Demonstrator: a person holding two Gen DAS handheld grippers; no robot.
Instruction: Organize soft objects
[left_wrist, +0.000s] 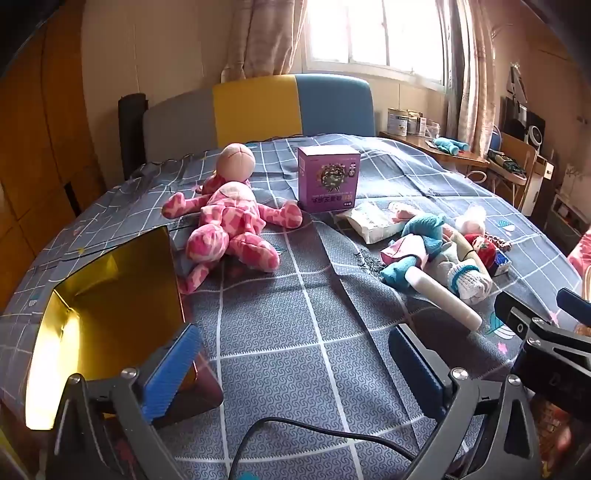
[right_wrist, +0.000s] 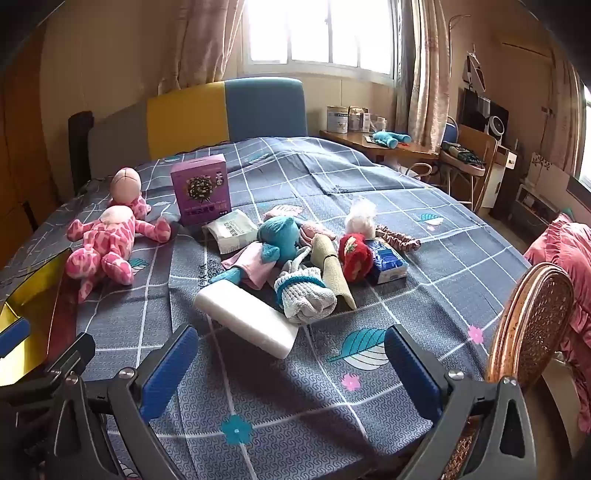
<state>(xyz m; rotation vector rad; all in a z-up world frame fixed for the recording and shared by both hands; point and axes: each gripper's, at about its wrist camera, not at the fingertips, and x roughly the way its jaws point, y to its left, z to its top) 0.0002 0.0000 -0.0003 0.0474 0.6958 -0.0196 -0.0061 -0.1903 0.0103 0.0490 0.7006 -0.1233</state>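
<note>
Here, both grippers hover over a bed's grey checked bedspread (right_wrist: 424, 236), jaws spread wide and empty. Just beyond the right gripper (right_wrist: 291, 365), a white foam block (right_wrist: 247, 319) lies nearest, slightly left of centre. Behind it sits a heap of soft things: a rolled grey-and-teal sock (right_wrist: 306, 295), a teal plush toy (right_wrist: 277, 236), a red fluffy item (right_wrist: 354, 256) and a blue tissue pack (right_wrist: 388, 264). The left gripper (left_wrist: 295, 365) has a gold-lined open box (left_wrist: 110, 295) touching or just behind its left finger. Farther off, left of the heap, a pink spotted plush doll (left_wrist: 229, 221) lies sprawled, with a purple carton (left_wrist: 328, 179) standing upright beyond it.
</note>
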